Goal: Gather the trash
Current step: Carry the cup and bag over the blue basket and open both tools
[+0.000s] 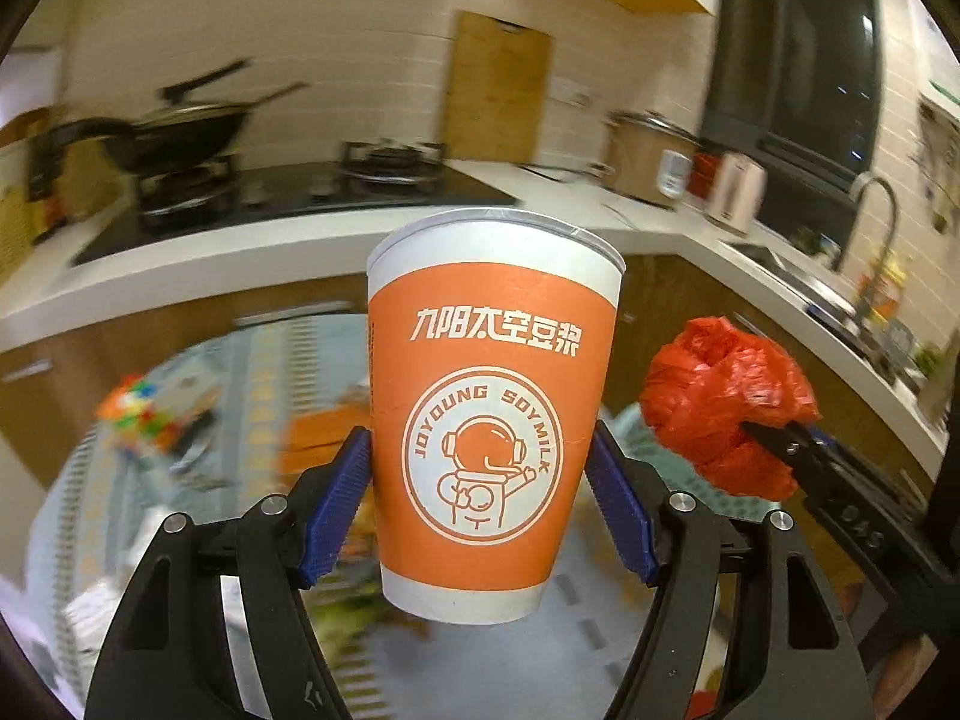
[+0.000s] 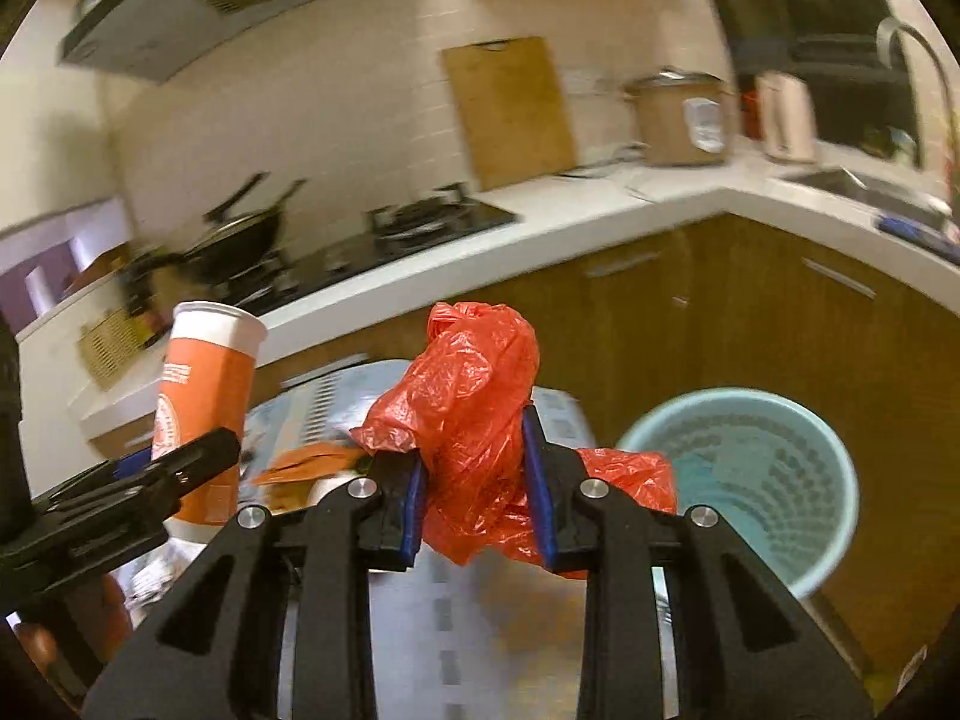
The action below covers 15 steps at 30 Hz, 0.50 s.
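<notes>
**Ana:** Left wrist view first: the left gripper has its blue ribbed pads pressed against both sides of an orange-and-white paper soy-milk cup, which stands upright between them with its sealed top at twelve o'clock.

**Ben:** And the right one?

**Ana:** In the right wrist view the right gripper is clamped on a crumpled red plastic bag; the pads squeeze its middle, a bunched knot sticks out toward twelve o'clock and a loose flap hangs at four o'clock.

**Ben:** Do the two see each other?

**Ana:** Yes. From the left camera the red bag sits at three o'clock of the cup, apart from it, with a black fingertip of the right gripper under it. From the right camera the cup is at nine o'clock, tilted in that picture, with a black finger of the left gripper across its lower part.

**Ben:** What lies beyond?

**Ana:** A round pale-blue perforated plastic bin at four o'clock of the bag, standing open against brown cabinet doors. A white L-shaped countertop runs across, carrying a black gas hob with a dark wok at ten o'clock. A wooden cutting board leans on the tiled wall at twelve o'clock. The background is blurred, and the litter under the cup is too smeared to name.
</notes>
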Available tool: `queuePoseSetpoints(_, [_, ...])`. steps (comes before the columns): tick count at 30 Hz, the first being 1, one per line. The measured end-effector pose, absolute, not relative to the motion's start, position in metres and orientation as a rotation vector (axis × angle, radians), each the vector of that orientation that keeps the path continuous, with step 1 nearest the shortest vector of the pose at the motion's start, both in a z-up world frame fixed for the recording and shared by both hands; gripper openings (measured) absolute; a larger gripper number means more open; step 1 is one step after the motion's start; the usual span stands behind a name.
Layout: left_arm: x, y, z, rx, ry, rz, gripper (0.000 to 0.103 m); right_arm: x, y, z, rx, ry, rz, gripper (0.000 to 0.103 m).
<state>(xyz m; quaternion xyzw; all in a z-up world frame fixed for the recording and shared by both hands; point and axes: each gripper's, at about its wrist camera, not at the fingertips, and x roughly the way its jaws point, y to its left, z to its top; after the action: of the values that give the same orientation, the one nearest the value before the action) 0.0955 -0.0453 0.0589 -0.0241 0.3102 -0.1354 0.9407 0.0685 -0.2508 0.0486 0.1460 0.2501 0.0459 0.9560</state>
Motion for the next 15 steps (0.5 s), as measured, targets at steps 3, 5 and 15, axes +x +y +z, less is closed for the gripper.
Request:
queuePoseSetpoints(3, [0.103,-0.083,0.052,-0.013,0.643,-0.332,0.069,0.072,-0.291,0.032,0.342,0.537,0.004,0.025])
queuePoseSetpoints(5, [0.110,-0.111,0.045,0.024,0.649,-0.364,0.069,0.074,-0.311,0.023,0.358,0.554,-0.039,0.025])
queuePoseSetpoints(15, [0.153,-0.196,-0.020,0.092,0.824,-0.493,0.069,0.102,-0.386,-0.048,0.417,0.748,-0.221,0.025])
